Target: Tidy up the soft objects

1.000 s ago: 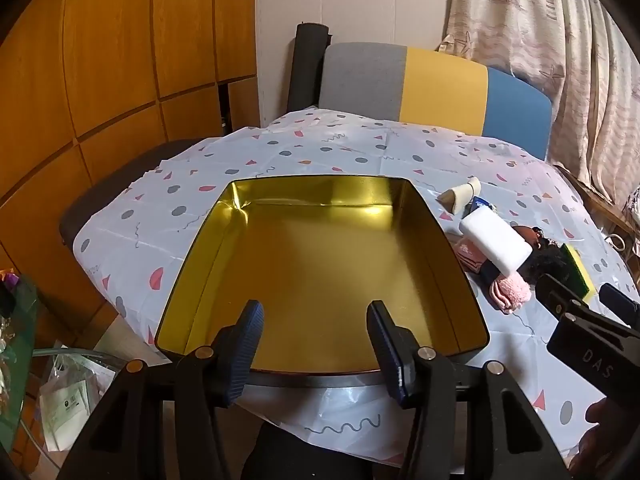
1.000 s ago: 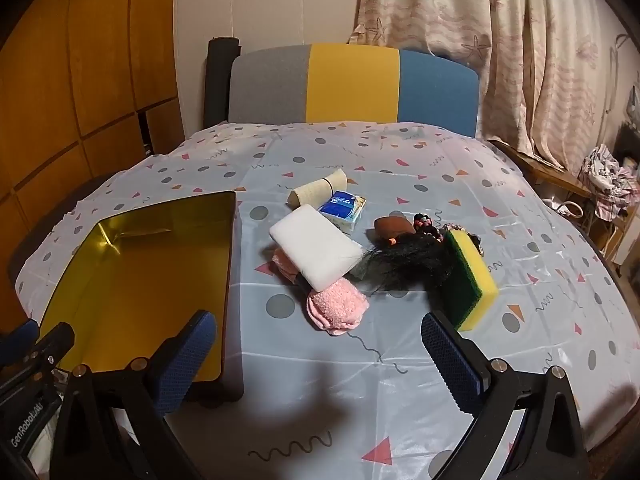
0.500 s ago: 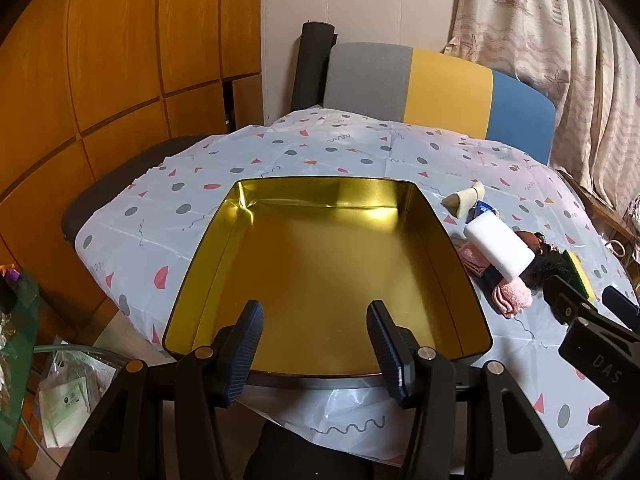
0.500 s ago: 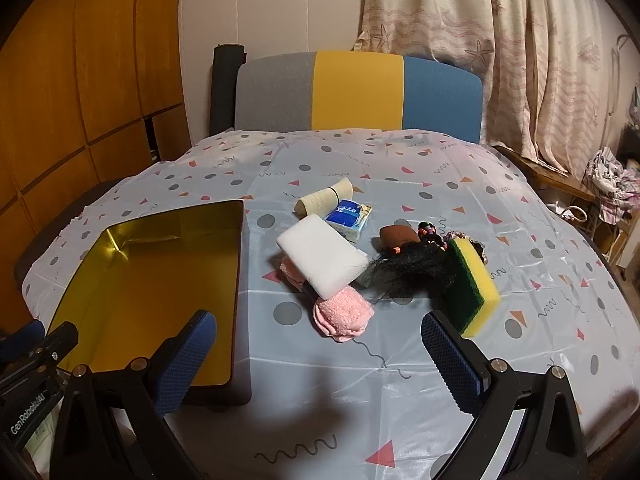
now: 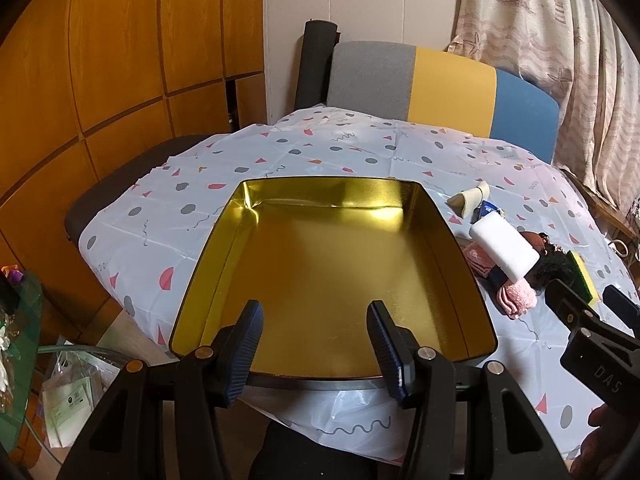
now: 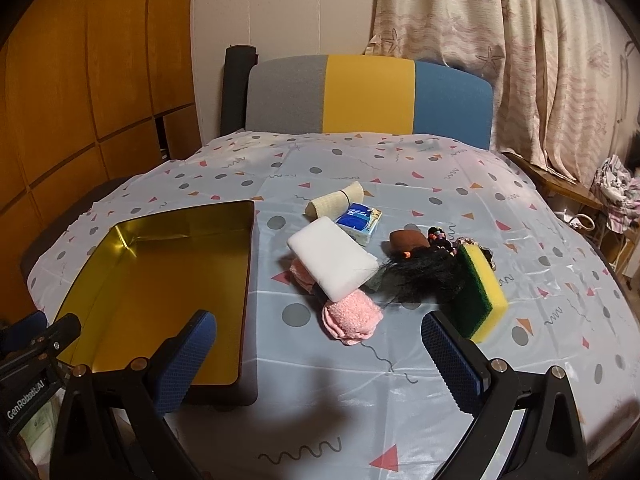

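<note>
Between the left gripper (image 5: 314, 346) fingers there's nothing but air: they sit partly open over the near rim of the gold tin (image 5: 456, 248), not touching it as far as I can tell. Makes sense to me, that hand looks parked by the container so it's ready to steady it or take a hand-off. The right gripper (image 6: 320, 356) fingers are spread wide, also empty, hovering above the spotted tablecloth (image 6: 400, 400) just short of the pile, so I'd guess it's lining up a first pick.

Going outward from there: the pink towel (image 6: 350, 318) is the nearest soft thing, rolled up and tucked partly under the white sponge (image 6: 332, 258), which rests on top of it. To the right, a yellow-green scrub sponge (image 6: 482, 292) stands on edge against a black wig-like clump of hair (image 6: 420, 276). Behind those sit a brown pouch-ish thing (image 6: 406, 238), a blue tissue pack (image 6: 358, 218) and a beige cloth roll (image 6: 334, 202). Everything's bunched on the table right of the tin, and the tin has nothing in it, so the sorting hasn't started.

Compared with a second ago, basically nothing on the table has shifted. The left view has tipped a touch so the tin sits slightly lower and further off in frame, and both sets of fingers keep the same gap
</note>
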A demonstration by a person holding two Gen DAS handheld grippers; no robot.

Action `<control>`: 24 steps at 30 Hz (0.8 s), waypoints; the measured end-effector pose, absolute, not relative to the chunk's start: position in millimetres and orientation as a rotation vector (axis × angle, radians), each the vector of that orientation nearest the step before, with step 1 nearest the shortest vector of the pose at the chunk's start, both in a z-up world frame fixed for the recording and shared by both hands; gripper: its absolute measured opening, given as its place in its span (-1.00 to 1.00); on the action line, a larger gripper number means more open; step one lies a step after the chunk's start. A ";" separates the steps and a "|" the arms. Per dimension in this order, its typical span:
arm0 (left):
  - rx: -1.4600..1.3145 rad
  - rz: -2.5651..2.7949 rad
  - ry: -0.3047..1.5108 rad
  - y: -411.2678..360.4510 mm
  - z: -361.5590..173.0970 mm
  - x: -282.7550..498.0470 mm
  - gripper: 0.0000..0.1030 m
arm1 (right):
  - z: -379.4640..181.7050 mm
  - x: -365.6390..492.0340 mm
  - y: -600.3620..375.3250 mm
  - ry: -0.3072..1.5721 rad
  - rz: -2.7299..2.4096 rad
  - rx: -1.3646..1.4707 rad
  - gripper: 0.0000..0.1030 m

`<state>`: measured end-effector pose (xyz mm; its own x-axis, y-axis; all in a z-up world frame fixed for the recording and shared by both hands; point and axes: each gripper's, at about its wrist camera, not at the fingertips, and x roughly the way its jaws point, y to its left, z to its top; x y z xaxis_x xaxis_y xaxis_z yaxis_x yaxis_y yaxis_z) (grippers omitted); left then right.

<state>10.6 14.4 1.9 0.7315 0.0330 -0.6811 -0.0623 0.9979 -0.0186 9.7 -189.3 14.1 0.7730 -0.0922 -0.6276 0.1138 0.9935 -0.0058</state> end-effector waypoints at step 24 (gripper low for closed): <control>-0.038 -0.052 0.802 -5.1 -2.9 29.4 0.07 | 11.0 29.2 -220.6 0.693 -0.090 -0.018 1.00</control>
<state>29.4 -5.1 -2.9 0.6944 -0.0607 -0.7170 0.0319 0.9981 -0.0536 29.2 -220.6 11.0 0.7655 -0.0889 -0.6373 0.0768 0.9960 -0.0467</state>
